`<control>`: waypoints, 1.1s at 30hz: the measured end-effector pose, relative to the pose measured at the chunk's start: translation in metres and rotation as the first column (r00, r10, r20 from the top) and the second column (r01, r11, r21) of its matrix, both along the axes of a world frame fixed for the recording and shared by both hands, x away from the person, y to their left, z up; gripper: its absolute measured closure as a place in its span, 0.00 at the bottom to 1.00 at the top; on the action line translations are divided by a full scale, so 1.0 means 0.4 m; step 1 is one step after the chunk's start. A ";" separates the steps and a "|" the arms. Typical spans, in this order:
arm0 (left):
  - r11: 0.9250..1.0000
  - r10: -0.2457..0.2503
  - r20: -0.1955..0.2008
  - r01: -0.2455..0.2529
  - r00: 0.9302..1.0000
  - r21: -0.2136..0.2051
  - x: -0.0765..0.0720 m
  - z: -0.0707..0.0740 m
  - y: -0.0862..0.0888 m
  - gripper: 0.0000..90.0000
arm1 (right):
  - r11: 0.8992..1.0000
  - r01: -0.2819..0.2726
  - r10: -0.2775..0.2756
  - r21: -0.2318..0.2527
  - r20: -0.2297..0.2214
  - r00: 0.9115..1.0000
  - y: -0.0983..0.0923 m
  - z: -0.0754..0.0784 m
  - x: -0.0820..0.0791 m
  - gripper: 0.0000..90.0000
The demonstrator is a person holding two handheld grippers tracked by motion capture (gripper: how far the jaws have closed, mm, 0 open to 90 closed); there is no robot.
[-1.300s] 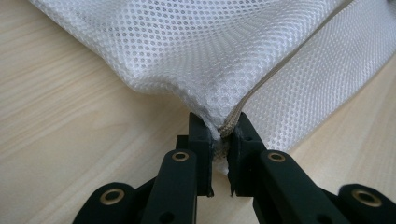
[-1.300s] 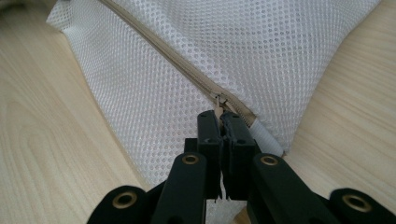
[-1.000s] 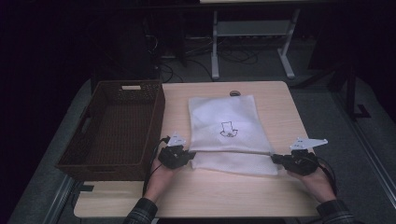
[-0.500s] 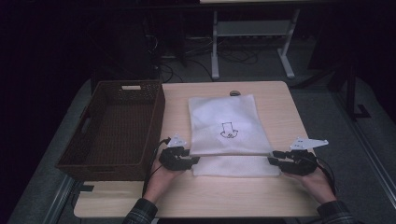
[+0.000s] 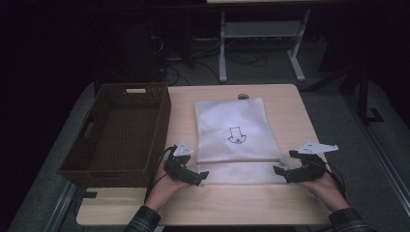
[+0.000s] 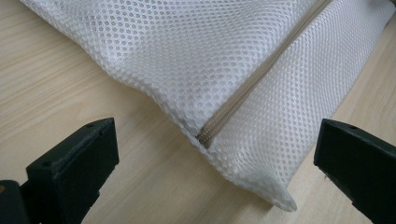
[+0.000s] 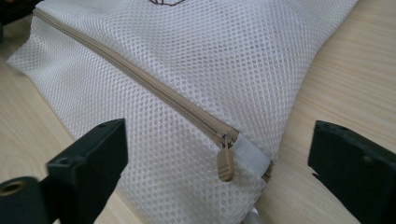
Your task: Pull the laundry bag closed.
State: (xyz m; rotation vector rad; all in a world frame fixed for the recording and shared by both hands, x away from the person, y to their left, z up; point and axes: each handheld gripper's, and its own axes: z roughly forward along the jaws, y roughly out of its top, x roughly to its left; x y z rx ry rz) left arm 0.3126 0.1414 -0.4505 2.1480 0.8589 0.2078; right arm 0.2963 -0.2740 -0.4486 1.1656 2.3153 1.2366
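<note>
- I have the left gripper (image 5: pixel 203 175) at the near left corner of the mesh bag (image 5: pixel 237 135), and the right gripper (image 5: pixel 279 170) at its near right corner.
- Both pairs of jaws have just been opening and now stand wide. In each gripper view the bag's corner lies ahead of the jaws, not pinched and not touched by either pad.
- The bag lies flat on the table (image 5: pixel 241 208), its near strip folded along the zipper (image 7: pixel 140 81), and the basket (image 5: pixel 121 130) sits beyond my left jaws, well clear of the cloth.
- I judge the step in hand to be letting go after laying the bag down, so I keep both jaws wide and draw them straight back from the corners before I lift.
- In the left gripper view the zipper's end (image 6: pixel 205 137) sits between the jaws and a little ahead, so any sideways drift would snag the mesh and drag the corner.
- In the right gripper view the pull tab (image 7: pixel 225 164) hangs between the jaws, nearer the right one. I keep that jaw off it, or the zipper may slide open.
- If I need a fresh grip, I take the doubled edge beside the zipper, not the single mesh layer, which would bunch.
</note>
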 end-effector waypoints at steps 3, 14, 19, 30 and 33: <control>1.000 -0.008 -0.005 0.008 1.000 0.003 -0.012 0.001 0.003 0.00 | 1.000 0.000 0.000 -0.001 0.007 1.000 0.002 0.001 -0.006 0.02; 0.999 -0.023 -0.018 0.024 1.000 0.037 -0.075 0.001 0.018 0.00 | 1.000 0.020 -0.020 -0.003 0.012 1.000 -0.016 -0.002 -0.059 0.02; 0.998 -0.031 -0.011 0.032 0.999 0.048 -0.106 0.002 0.028 0.00 | 0.999 0.033 -0.033 0.002 0.010 0.999 -0.036 -0.006 -0.088 0.02; 0.995 -0.046 -0.034 0.049 0.998 0.086 -0.160 -0.021 0.058 0.00 | 0.998 0.038 -0.039 -0.048 -0.022 0.999 -0.059 -0.030 -0.154 0.02; 0.993 -0.048 -0.034 0.051 0.998 0.106 -0.175 -0.025 0.068 0.00 | 0.997 0.032 -0.034 -0.076 -0.030 0.999 -0.066 -0.035 -0.171 0.02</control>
